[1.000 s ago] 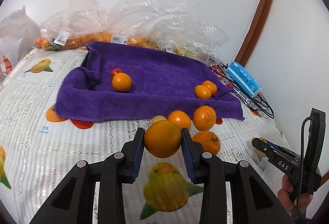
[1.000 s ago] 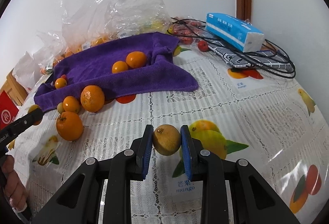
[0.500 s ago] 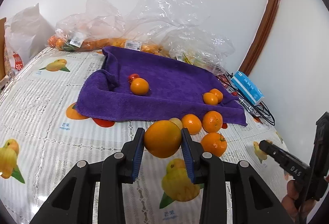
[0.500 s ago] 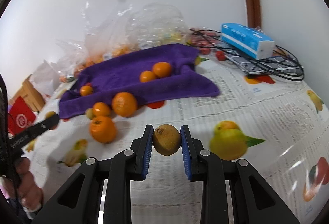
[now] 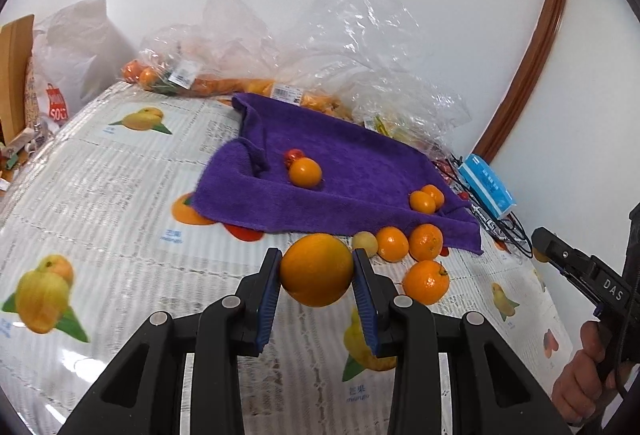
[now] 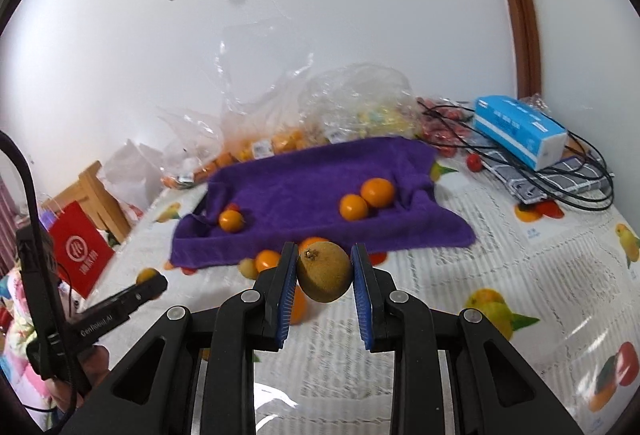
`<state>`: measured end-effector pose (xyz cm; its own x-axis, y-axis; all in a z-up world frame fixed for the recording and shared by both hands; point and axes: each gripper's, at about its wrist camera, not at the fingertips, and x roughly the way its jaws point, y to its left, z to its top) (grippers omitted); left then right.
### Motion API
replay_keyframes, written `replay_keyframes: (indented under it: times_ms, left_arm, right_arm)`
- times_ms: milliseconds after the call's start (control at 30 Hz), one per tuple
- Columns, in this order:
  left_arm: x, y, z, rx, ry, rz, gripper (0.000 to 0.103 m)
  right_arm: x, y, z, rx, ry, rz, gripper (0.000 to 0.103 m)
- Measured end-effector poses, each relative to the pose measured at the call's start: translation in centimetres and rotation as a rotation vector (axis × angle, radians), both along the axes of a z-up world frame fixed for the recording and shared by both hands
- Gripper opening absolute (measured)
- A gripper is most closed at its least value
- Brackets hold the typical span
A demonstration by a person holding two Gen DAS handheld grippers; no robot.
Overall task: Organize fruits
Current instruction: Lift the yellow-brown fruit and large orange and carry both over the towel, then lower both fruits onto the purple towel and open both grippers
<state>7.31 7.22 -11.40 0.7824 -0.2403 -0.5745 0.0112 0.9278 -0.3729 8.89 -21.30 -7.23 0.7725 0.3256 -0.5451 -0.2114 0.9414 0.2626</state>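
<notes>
My left gripper pinches a big round orange. My right gripper pinches a small brown-green round fruit. Both fruits hang above the fruit-print tablecloth. The soft purple towel, with small oranges on it, lies straight ahead of both. I think the fruits go there.

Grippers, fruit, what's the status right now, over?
Left gripper shut on large orange. Right gripper shut on brownish fruit. Both above tablecloth. Purple towel ahead, loose oranges at its near edge.
</notes>
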Motion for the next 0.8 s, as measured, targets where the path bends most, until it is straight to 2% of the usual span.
replay_keyframes:
  times_ms: [200, 600, 800]
  left_arm:
    - [-0.3, 1.2, 2.1, -0.024, -0.025, 0.017, 0.033]
    - [1.2, 0.8, 5.1, 0.04, -0.056, 0.032, 0.033]
    - [3.2, 0.6, 5.2, 0.054, -0.054, 0.049, 0.033]
  right_arm:
    - [0.9, 1.7, 1.1, -0.018, -0.026, 0.036, 0.027]
    - [3.1, 3.1, 3.0, -0.032, -0.082, 0.061, 0.027]
    - [5.2, 3.4, 3.7, -0.042, -0.124, 0.071, 0.027]
